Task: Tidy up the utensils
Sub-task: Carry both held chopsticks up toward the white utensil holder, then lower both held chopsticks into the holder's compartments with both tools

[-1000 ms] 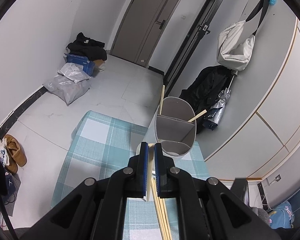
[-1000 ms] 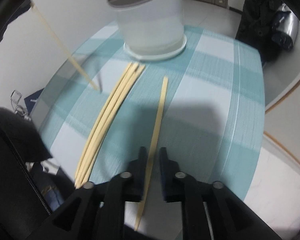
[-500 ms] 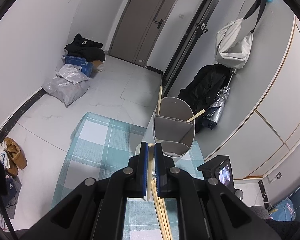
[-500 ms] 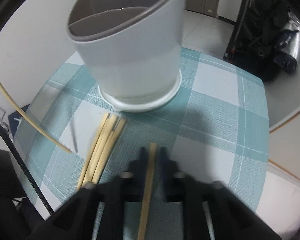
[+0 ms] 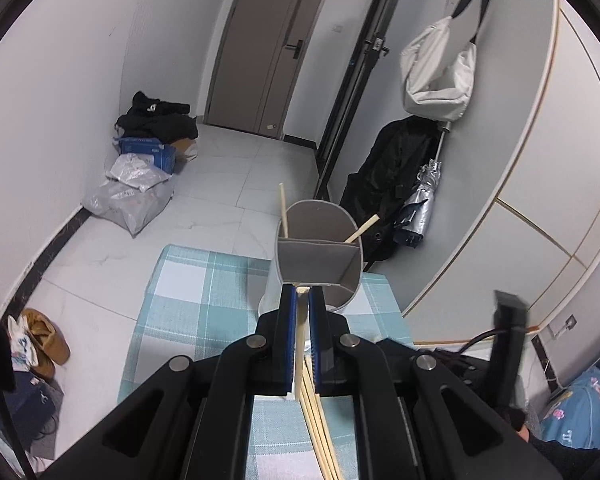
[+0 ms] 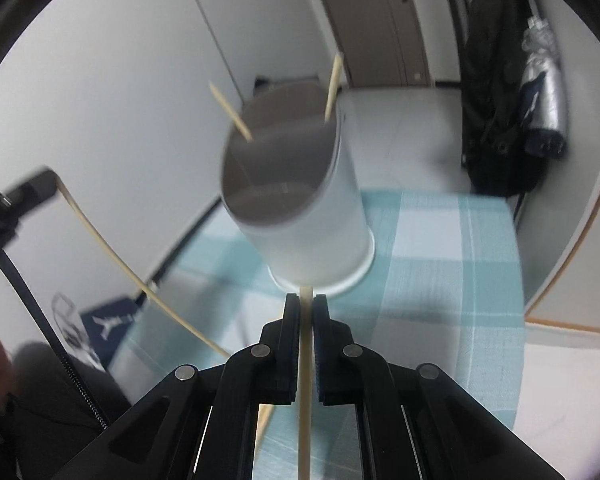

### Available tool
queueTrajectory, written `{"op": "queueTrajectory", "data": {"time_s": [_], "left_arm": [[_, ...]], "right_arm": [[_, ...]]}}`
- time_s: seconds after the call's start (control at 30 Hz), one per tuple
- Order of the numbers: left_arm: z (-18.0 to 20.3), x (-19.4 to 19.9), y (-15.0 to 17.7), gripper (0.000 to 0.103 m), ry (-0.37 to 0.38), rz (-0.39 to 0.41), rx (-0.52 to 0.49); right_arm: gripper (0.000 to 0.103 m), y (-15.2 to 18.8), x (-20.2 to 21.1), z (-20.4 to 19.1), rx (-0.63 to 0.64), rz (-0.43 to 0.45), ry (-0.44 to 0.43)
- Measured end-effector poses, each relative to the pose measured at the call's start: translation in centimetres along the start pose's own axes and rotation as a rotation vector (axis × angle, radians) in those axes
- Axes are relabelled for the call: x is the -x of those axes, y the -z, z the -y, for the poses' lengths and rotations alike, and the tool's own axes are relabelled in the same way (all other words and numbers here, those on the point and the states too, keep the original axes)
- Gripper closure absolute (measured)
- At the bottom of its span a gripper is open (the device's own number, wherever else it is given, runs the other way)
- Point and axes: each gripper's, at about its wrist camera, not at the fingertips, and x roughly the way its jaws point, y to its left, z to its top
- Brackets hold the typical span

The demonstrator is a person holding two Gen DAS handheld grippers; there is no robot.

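A white utensil holder (image 5: 320, 252) (image 6: 296, 200) with grey divided compartments stands at the far end of a small table under a teal checked cloth (image 5: 196, 300) (image 6: 452, 264). Two chopsticks (image 5: 283, 210) lean out of its far compartment. My left gripper (image 5: 302, 294) is shut on one chopstick (image 5: 299, 344), just before the holder's near rim. My right gripper (image 6: 306, 300) is shut on another chopstick (image 6: 305, 380), lifted off the cloth and facing the holder's base. Several loose chopsticks (image 5: 320, 432) lie on the cloth below the left gripper. The left gripper with its chopstick (image 6: 112, 256) shows in the right wrist view.
Bags and dark clothes (image 5: 140, 168) sit in the floor's far left corner. Shoes (image 5: 40, 340) lie left of the table. A white bag (image 5: 440, 68), a black coat and a folded umbrella (image 5: 420, 200) hang on the right wall. A door (image 5: 268, 48) is behind.
My right gripper closed on the single chopstick that lay on the cloth and lifted it, tilting up toward the holder. My left gripper rose a little, still gripping its chopstick.
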Motion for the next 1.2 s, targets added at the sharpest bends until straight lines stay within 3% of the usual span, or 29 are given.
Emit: {"op": "queueTrajectory", "data": {"time_s": [0.33,0.63,0.87,1.2], "left_arm": [[2.7,2.0,-3.9,0.1,0.041,0.013,-0.052],[3.7,2.4,-9.6,0.1,0.058,0.07,-0.077],[2.9,0.3,-13.6,0.1,0.048,0.094,-0.085],[1.5,-4.6,-15.2,0.1,0.036,0.049,-0.113]], "right_arm": [[0.098,-4.0,5.7,-0.1,-0.059,0.221,-0.117],[0.097,-12.0,8.7,-2.4,0.069,0.459,-0.109],[0.097,-17.3,6.6,-2.3,0.071,0.571,-0.075],[0.097,-21.6,0.5,-1.3,0.04,0.681,-0.009]]}}
